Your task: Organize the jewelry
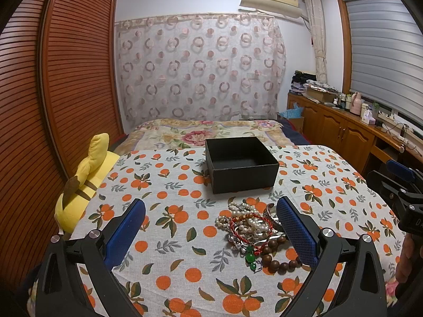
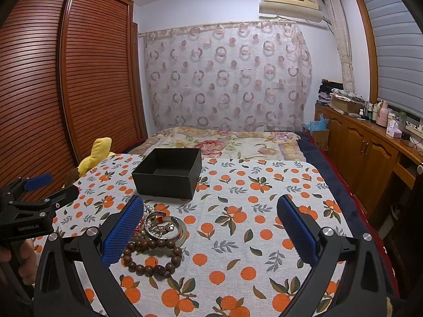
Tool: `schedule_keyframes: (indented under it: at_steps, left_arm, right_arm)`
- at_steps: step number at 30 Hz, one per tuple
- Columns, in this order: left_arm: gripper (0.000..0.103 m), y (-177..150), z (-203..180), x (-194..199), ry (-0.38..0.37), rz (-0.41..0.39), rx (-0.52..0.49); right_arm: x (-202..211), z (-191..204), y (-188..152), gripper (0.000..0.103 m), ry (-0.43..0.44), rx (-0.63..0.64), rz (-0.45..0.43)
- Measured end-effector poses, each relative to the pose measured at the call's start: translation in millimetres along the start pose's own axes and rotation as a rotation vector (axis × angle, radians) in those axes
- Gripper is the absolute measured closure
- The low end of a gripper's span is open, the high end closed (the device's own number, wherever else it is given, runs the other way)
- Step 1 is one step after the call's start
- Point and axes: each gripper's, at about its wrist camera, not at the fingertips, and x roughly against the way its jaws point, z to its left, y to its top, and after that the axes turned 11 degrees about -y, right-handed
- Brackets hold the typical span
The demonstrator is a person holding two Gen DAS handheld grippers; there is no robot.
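Both sets of jaws stand wide apart and hold nothing: the left gripper (image 1: pixel 211 227) hovers low over the bench with its right pad just beside a heap of jewelry (image 1: pixel 251 231), and the right gripper (image 2: pixel 208 227) hovers with its left pad at the edge of the same heap. In that heap lie pearl strands (image 1: pixel 239 208), a red cord bracelet (image 1: pixel 249 220), a green pendant (image 1: pixel 249 257), a brown wooden bead bracelet (image 2: pixel 153 259) and silver bangles (image 2: pixel 169 228), all tangled and touching one another on the orange-print cloth (image 2: pixel 251 211). Just beyond the heap stands an open black box (image 1: pixel 242 163), and its floor, as far as it shows, is bare. So the sorting looks not yet begun: every piece is still outside the box, and each has to be picked free and placed. The near wall hides part of the box floor. The pads cover part of the heap, so the number of pieces and how they interlock are hard to make out.
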Motion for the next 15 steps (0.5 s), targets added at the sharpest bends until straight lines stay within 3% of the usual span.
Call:
schedule_keyframes:
  at_steps: [15]
  left_arm:
    - [0.007, 0.0, 0.1, 0.0, -0.001, -0.001, 0.000]
  right_arm:
    - [0.2, -0.1, 0.3, 0.002, 0.001, 0.002, -0.002]
